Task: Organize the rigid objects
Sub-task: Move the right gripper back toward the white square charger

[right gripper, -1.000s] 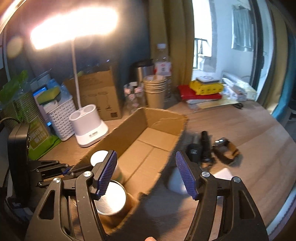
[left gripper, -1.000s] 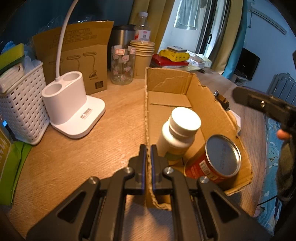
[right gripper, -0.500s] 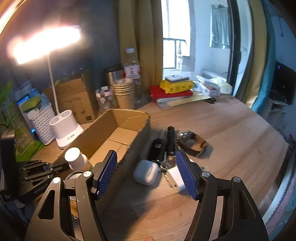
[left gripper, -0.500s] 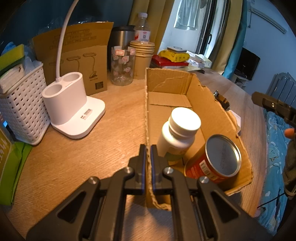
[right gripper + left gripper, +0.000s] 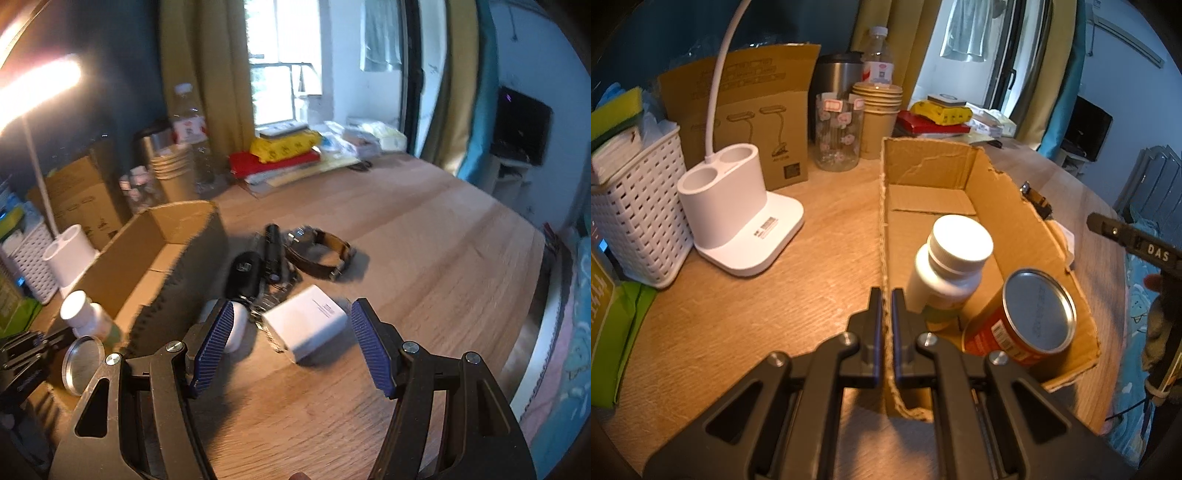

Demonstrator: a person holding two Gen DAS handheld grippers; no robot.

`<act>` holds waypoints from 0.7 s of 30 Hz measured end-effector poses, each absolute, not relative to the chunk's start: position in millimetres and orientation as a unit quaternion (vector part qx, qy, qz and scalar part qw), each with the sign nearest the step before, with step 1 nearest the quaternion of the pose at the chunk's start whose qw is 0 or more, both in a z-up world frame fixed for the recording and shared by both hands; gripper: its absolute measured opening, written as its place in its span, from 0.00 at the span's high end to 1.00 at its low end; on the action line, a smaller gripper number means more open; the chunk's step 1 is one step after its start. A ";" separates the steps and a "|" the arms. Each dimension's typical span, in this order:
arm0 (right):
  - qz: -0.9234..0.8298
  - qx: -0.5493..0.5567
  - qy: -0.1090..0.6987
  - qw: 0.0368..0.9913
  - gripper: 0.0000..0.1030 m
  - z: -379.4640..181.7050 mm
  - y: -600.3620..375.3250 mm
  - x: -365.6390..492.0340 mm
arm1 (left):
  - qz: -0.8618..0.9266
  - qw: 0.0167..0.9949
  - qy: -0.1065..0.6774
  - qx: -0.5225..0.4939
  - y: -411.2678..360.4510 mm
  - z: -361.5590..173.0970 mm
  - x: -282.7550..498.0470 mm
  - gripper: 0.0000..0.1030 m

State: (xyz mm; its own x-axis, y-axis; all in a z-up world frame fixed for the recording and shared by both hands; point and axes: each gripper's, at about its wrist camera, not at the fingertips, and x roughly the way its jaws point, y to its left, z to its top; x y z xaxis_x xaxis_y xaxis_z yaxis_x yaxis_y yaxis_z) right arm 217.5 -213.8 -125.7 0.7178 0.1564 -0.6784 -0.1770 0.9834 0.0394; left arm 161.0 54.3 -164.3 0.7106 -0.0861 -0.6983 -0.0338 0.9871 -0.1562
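My left gripper (image 5: 885, 314) is shut on the near left wall of an open cardboard box (image 5: 1015, 221). Inside the box stand a white pill bottle (image 5: 951, 266) and a red can with a silver lid (image 5: 1030, 321). My right gripper (image 5: 291, 341) is open above the table, its blue pads either side of a white charger block (image 5: 308, 326). A white earbud case (image 5: 236, 328) lies beside the left pad. Behind them lie a black key fob (image 5: 245, 275), a black flashlight (image 5: 272, 251) and a brown-strapped watch (image 5: 319, 254). The box also shows in the right wrist view (image 5: 199, 254).
A white lamp base (image 5: 738, 214), white lattice basket (image 5: 631, 210), brown carton (image 5: 757, 110), glass jar (image 5: 838, 136), paper cups (image 5: 879, 118) and steel flask stand at the back. Books and a yellow pack (image 5: 284, 147) lie by the window. The table edge runs on the right.
My right gripper has swung right, away from the box, and come down over the white charger block and earbud case. My left gripper has stayed clamped on the box wall.
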 end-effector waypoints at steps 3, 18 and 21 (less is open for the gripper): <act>0.075 0.009 0.373 0.925 0.33 -132.2 -220.8 221.3 | -0.015 0.922 0.378 -0.081 54.3 -164.7 160.7 0.96; 0.062 0.027 0.392 0.918 0.33 -156.1 -202.6 236.5 | -0.015 0.925 0.371 -0.080 51.8 -163.1 156.6 0.96; 0.050 0.040 0.395 0.916 0.33 -163.0 -202.7 243.1 | -0.014 0.926 0.368 -0.076 51.4 -163.3 155.8 0.96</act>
State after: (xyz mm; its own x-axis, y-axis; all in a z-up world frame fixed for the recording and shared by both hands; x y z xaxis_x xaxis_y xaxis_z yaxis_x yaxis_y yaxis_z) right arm 243.1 -202.7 -163.0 0.6826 0.1226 -0.7204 -0.0600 0.9919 0.1119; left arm 155.8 51.4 -163.3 0.7282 -0.0814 -0.6805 -0.0311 0.9880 -0.1514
